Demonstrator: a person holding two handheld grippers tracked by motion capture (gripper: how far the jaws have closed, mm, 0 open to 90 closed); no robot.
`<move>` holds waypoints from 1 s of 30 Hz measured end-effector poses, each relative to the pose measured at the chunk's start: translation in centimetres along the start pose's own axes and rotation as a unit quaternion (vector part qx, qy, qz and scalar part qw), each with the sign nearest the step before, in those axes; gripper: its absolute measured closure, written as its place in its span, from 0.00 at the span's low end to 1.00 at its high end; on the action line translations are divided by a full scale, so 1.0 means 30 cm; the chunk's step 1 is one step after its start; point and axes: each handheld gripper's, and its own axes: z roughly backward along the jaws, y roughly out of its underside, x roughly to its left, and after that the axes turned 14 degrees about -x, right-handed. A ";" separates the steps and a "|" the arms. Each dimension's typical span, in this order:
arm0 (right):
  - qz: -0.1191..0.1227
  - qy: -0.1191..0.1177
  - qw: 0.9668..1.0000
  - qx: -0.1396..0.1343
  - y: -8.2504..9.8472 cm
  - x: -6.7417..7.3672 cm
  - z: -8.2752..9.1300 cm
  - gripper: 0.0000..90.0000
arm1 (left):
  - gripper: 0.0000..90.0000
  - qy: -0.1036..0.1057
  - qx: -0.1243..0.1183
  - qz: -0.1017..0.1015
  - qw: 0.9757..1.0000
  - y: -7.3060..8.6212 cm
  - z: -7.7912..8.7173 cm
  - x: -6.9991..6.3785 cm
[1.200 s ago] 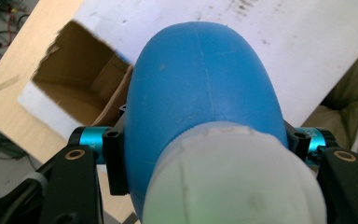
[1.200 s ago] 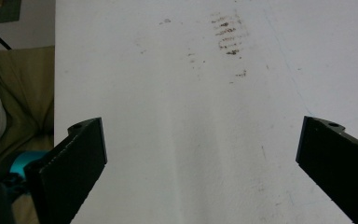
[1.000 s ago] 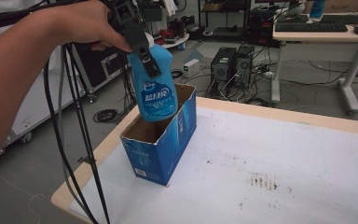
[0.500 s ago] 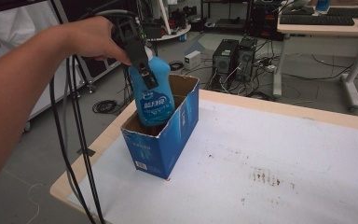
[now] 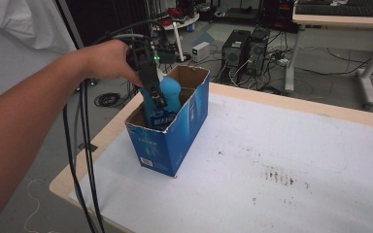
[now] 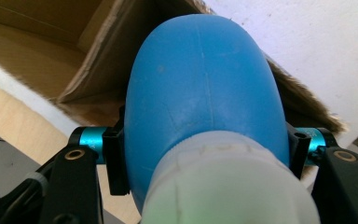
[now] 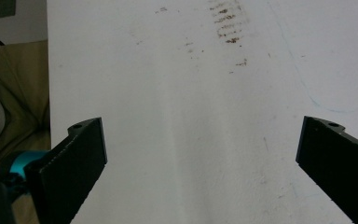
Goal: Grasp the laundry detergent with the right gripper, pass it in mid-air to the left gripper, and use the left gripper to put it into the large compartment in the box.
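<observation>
My left gripper (image 5: 156,97) has its black fingers (image 6: 116,161) clamped on either side of a blue bottle (image 5: 162,104), closed hard against its smooth, rounded plastic body. In the left gripper view the bottle (image 6: 205,93) bulges up between the fingers as a glossy blue dome with a faint moulded seam, and a pale, whitish band wraps the end nearest the camera. My left hand (image 5: 108,59) comes in from the left in the high view, with thick black cables (image 5: 85,145) hanging from it.

The bottle sits partway down inside an open-topped cardboard box (image 5: 175,141), its upper part above the rim. The box is rectangular, printed blue outside and raw brown inside, with rough, frayed flap edges (image 6: 303,98) showing in the left gripper view. It stands on the table (image 5: 296,160) near the table's left corner.

The table has a flat white top with a pale wood-coloured edge, and the white surface carries a patch of small brown specks (image 5: 279,175).

My right gripper (image 7: 200,163) hovers over that bare white surface with its matte black fingers (image 7: 81,154) spread wide apart and nothing between them. The same speckled marks (image 7: 228,28) lie ahead of it.
</observation>
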 end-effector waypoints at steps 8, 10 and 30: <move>-0.003 -0.003 1.000 0.003 0.009 -0.002 -0.013 0.01 | 0.42 0.012 0.015 -0.006 1.000 0.029 -0.089 -0.003; -0.001 -0.001 1.000 0.002 0.007 -0.001 -0.014 0.01 | 0.42 0.014 0.014 -0.010 1.000 0.038 -0.106 -0.005; 0.002 0.001 1.000 0.002 -0.003 0.003 -0.025 0.01 | 0.33 0.014 -0.016 0.027 0.999 0.063 -0.138 0.023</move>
